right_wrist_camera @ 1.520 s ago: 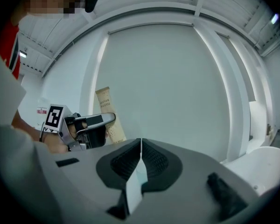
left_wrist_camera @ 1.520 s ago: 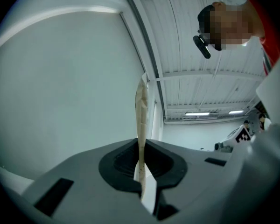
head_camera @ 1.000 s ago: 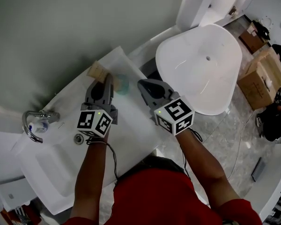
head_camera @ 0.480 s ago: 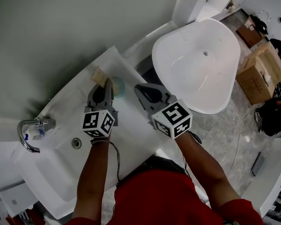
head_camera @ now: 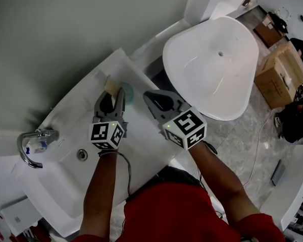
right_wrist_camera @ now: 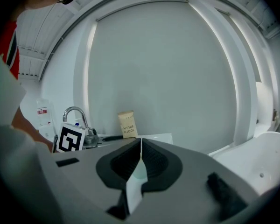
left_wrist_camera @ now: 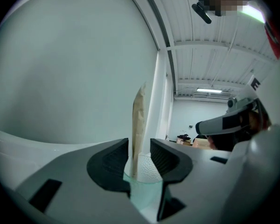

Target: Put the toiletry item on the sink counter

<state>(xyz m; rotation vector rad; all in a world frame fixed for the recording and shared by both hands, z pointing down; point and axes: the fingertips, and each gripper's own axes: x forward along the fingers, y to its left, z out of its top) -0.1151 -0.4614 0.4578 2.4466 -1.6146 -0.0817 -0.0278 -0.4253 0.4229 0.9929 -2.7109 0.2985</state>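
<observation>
While the left tongs (left_wrist_camera: 140, 146) stood apart, having just been opening, the toothbrush packet (left_wrist_camera: 138, 125) rose edge-on between their dark ribbed pads (left_wrist_camera: 113, 160). Neither pad pressed on it.

Packet: a flat sachet of matt brown kraft paper, tall and narrow, no more than a thin strip when seen edge-on. It stood upright on the white table (head_camera: 141, 131), close to the plain grey wall (head_camera: 65, 24). In the right gripper view its broad face showed, printed "TOOTH BRUSH" in dark letters running along its length.

Cup (left_wrist_camera: 144, 174): clear plastic with a teal tint, round, its wall finely dimpled. It also sat between the left jaws, in front of the packet's foot. In the head view it lay just beside the packet, on the side toward the bathtub. Whether the two touched could not be made out.

Right tongs (right_wrist_camera: 140, 143): jaws together at the tips, nothing clamped. They hung over the table beside the left pair. Each pair was of smooth grey plastic and carried a cube of black-and-white square markers.

Surroundings: the table was glossy and ran into a sunken basin with a round metal drain (head_camera: 82, 155). A curved chrome faucet (head_camera: 29, 145) stood at the basin's wall side. A glossy white bathtub (head_camera: 212, 59) stood beyond the table's end, with brown cardboard boxes (head_camera: 280, 79) on the grey marbled floor past it.
</observation>
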